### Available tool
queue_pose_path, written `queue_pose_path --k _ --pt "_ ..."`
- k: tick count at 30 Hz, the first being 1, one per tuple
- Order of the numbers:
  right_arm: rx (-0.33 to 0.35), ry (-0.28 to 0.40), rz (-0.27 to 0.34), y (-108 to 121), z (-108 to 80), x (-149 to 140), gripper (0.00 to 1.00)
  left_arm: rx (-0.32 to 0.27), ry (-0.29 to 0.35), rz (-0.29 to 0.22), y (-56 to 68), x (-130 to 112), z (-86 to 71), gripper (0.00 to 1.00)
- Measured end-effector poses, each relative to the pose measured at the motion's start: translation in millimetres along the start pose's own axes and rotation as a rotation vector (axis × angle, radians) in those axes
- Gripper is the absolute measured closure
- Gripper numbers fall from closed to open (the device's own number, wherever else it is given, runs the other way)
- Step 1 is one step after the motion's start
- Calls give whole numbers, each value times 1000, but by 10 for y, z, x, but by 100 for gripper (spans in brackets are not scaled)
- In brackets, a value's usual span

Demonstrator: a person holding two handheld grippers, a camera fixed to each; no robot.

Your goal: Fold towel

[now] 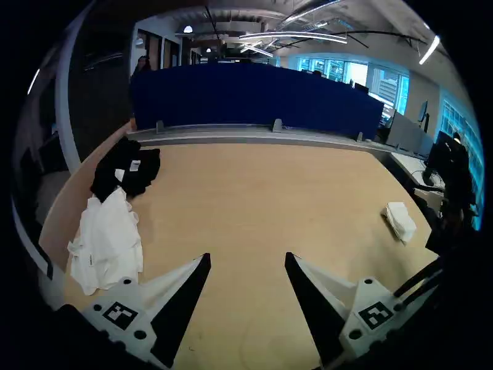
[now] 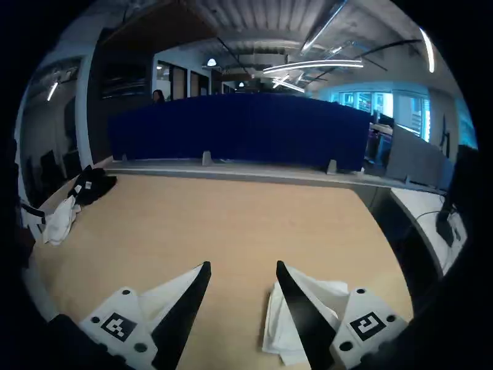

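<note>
Towel, white and crumpled [image 1: 105,240], lies on the wooden table [image 1: 259,185], well in front of the blue divider [image 1: 252,95] and off its left end. It touches a black garment [image 1: 126,166] that sits nearer the divider. Your left gripper [image 1: 246,256] hovers over bare wood facing the divider's middle, its fingers wide apart and holding nothing. Toward the divider's right end, a small folded white cloth [image 1: 400,221] rests near the table's edge. Your right gripper [image 2: 243,265] hangs just above that cloth, fingers spread and empty, with one finger hiding part of it. The likely risks: a pinch where towel meets garment could lift both together; the towel, close to the table's edge, could slide off if dragged; and lowering your right gripper could snag the folded cloth and undo it.
</note>
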State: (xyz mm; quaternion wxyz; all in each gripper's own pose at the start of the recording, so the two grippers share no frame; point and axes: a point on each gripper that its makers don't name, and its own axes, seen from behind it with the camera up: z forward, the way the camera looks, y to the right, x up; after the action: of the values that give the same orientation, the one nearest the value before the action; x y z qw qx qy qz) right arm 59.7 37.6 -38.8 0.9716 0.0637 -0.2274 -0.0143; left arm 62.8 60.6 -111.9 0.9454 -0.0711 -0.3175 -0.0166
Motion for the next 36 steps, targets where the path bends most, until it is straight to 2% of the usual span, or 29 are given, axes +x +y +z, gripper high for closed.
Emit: queue_pose_path --k 6,9,12,18,27,32,36 --pt "-46 93 26 -3 -84 251 18 -4 32 -4 -34 78 49 11" --pt "-46 138 39 -63 -132 372 18 -6 47 -12 -53 122 86 11" --pt "-48 166 40 -109 -172 468 18 -9 72 -15 -81 206 117 11" --pt "-95 213 20 -107 -222 653 18 1 144 -14 -193 447 153 11" --pt "-117 260 32 -206 -289 873 18 -5 298 -51 -331 892 169 11" --pt "-120 300 51 -260 -336 1007 18 -8 408 -47 -380 1202 124 11" --pt "-122 319 59 -297 -361 1077 18 -6 464 -52 -437 1374 103 11"
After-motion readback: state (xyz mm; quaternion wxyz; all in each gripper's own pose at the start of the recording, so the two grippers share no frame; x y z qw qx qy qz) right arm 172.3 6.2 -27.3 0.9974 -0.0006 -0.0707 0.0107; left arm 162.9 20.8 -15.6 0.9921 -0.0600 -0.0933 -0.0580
